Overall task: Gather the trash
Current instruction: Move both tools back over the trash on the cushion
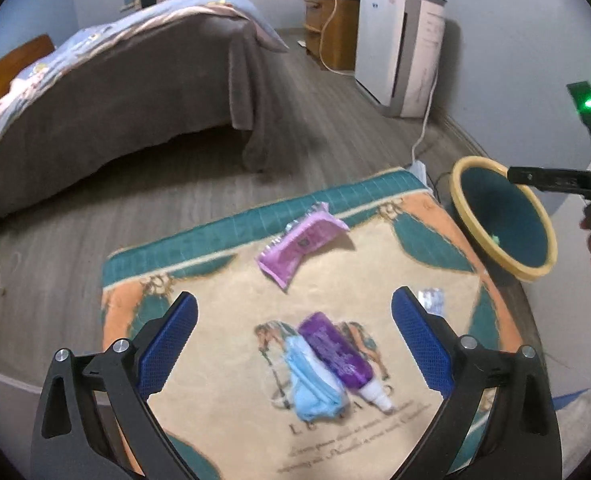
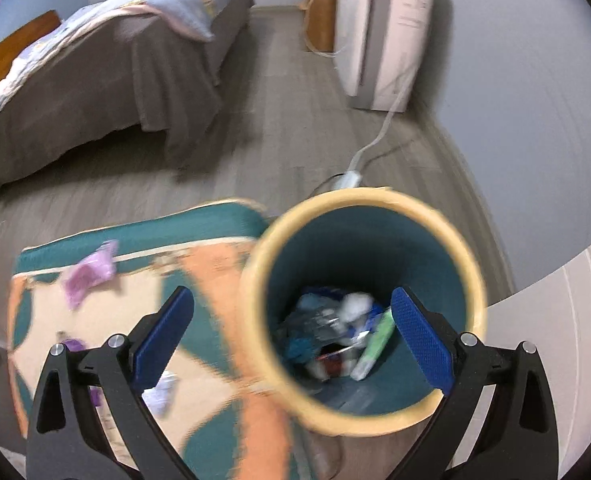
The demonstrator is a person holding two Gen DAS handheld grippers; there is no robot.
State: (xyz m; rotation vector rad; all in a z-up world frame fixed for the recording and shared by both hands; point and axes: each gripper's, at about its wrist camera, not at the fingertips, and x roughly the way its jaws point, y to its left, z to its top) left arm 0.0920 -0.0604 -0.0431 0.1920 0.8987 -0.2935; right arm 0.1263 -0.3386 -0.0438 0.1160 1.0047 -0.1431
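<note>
My left gripper point(image 1: 295, 316) is open and empty above a patterned rug point(image 1: 223, 304). Below it lie a purple tube point(image 1: 335, 354) with a white cap and a crumpled blue face mask point(image 1: 313, 384), side by side. A pink wrapper point(image 1: 301, 246) lies farther off, and a small clear wrapper point(image 1: 431, 300) by the right finger. My right gripper point(image 2: 293, 312) is open and empty over the teal bin point(image 2: 451, 264) with a yellow rim, which holds several pieces of trash point(image 2: 335, 332). The bin point(image 1: 503, 220) stands at the rug's right edge.
A bed point(image 1: 115, 80) with a brown blanket stands at the back left. A white appliance point(image 1: 399, 48) and a wooden cabinet point(image 1: 335, 32) stand by the far wall. A white cable with a power strip point(image 2: 347, 178) runs across the grey floor behind the bin.
</note>
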